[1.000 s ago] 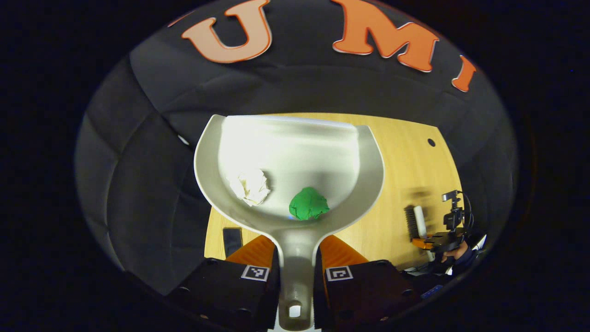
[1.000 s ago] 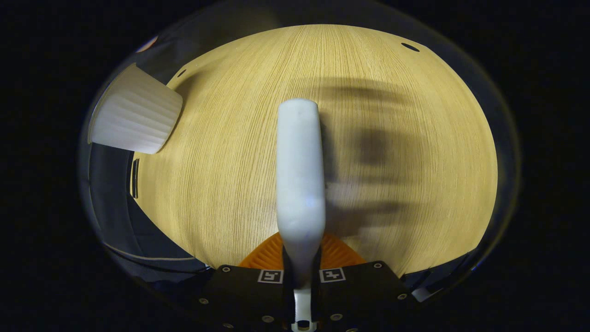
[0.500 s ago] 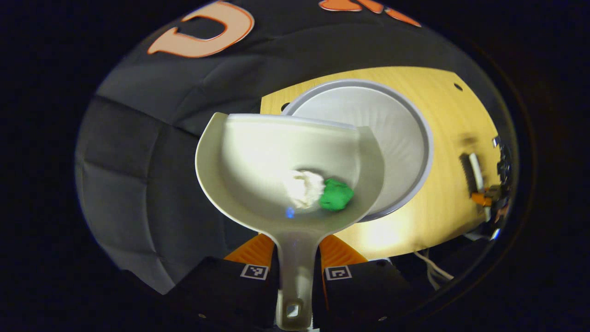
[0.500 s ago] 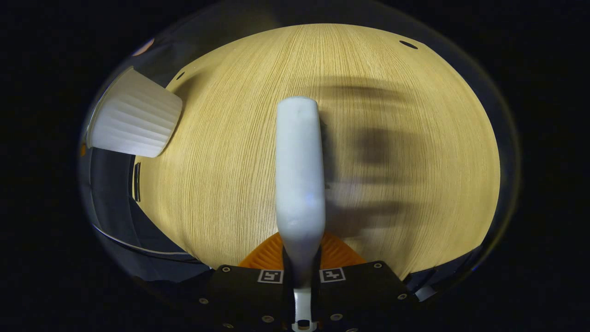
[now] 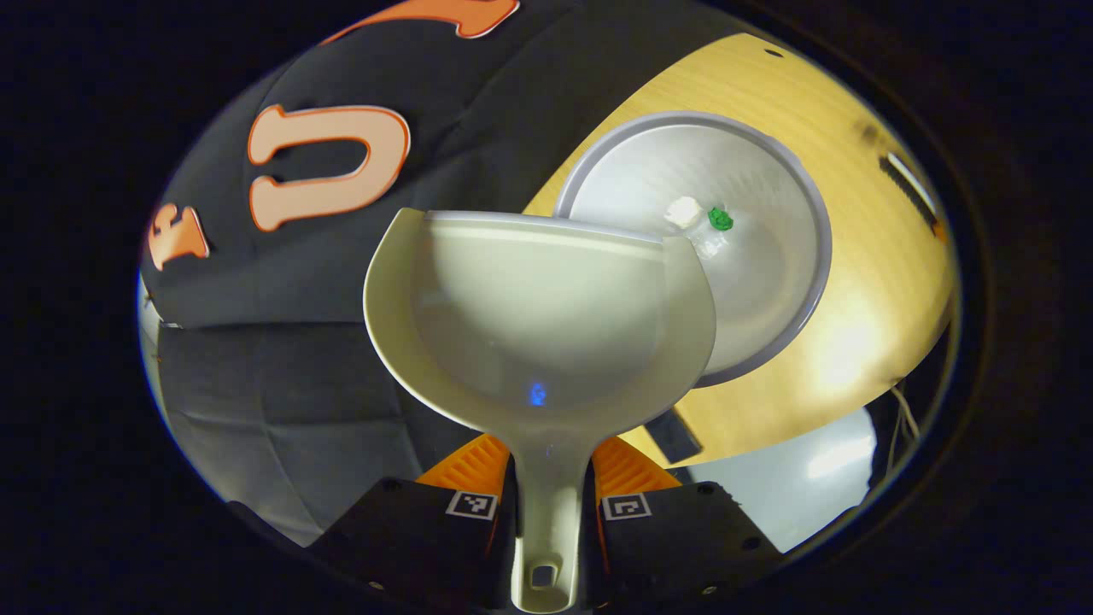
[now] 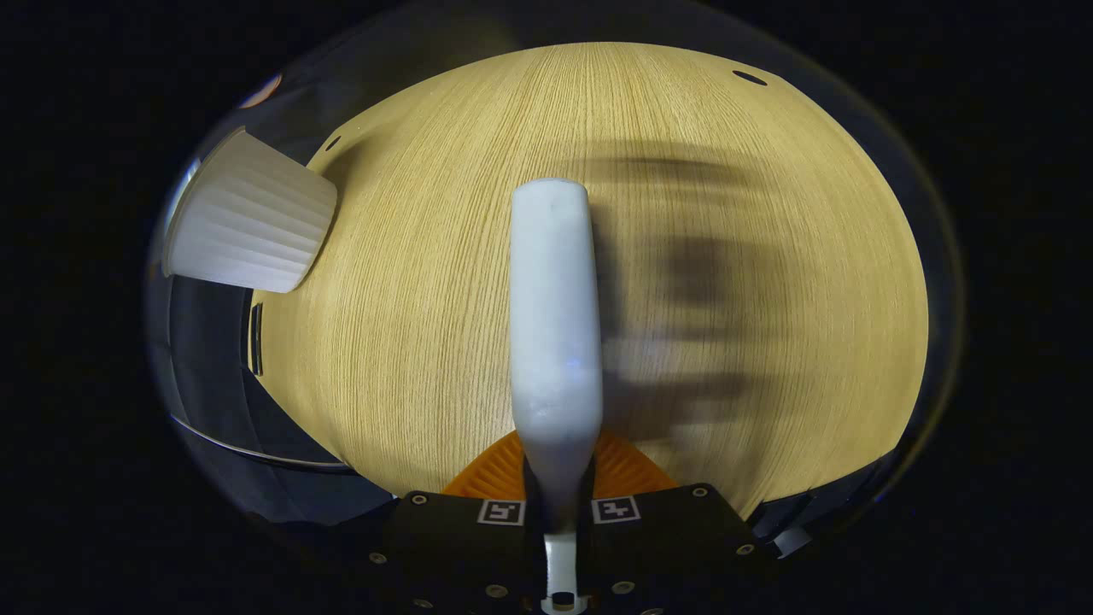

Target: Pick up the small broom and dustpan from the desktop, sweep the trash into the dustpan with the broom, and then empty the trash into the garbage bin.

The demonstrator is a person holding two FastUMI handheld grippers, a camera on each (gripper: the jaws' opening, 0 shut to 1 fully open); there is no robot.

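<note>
My left gripper (image 5: pixel 551 465) is shut on the handle of the pale dustpan (image 5: pixel 538 316), which is tilted with its lip over the rim of the white garbage bin (image 5: pixel 781 282); the pan is bare inside. A white paper wad (image 5: pixel 683 211) and a green wad (image 5: pixel 721 219) lie at the bottom of the bin. My right gripper (image 6: pixel 557 478) is shut on the white broom (image 6: pixel 553 325), held low over the wooden desktop (image 6: pixel 427 299). The bin's ribbed outer wall (image 6: pixel 248 226) stands at the upper left of the right gripper view. The broom (image 5: pixel 907 184) also shows far right in the left gripper view.
The bin stands near the desktop's back corner by the black cloth wall (image 5: pixel 282 359). A small dark flat object (image 5: pixel 675 434) lies at the table edge under the pan. Pale floor (image 5: pixel 811 478) shows beyond that edge. The broom's shadow (image 6: pixel 692 282) falls on the wood.
The dustpan swung over the bin and tipped; the white and green wads slid out of the pan and now lie in the bin. The right gripper and broom barely moved.
</note>
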